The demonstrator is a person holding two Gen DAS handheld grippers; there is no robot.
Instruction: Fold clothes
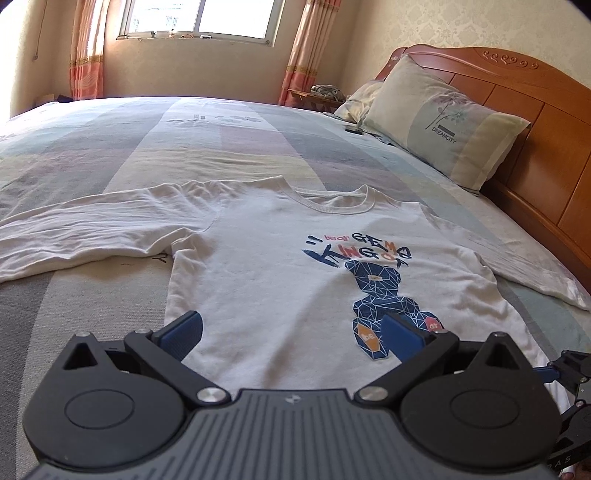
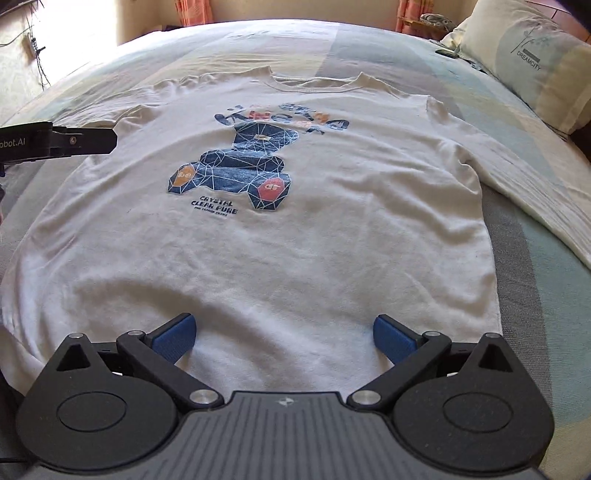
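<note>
A white long-sleeved shirt (image 1: 266, 280) with a blue bear print (image 1: 384, 299) lies flat and face up on the bed, collar away from me, both sleeves spread out. It also fills the right wrist view (image 2: 295, 240). My left gripper (image 1: 291, 332) is open and empty above the shirt's lower left part. My right gripper (image 2: 284, 332) is open and empty just above the shirt near its hem. The left gripper's body (image 2: 55, 142) shows at the left edge of the right wrist view. Part of the right gripper (image 1: 569, 373) shows at the lower right of the left wrist view.
The bed (image 1: 184, 147) has a pastel patchwork sheet. Pillows (image 1: 443, 125) lean on a wooden headboard (image 1: 535, 122) at the right. A small dark object (image 1: 352, 129) lies near the pillows. A window (image 1: 199, 18) and curtains are behind the bed.
</note>
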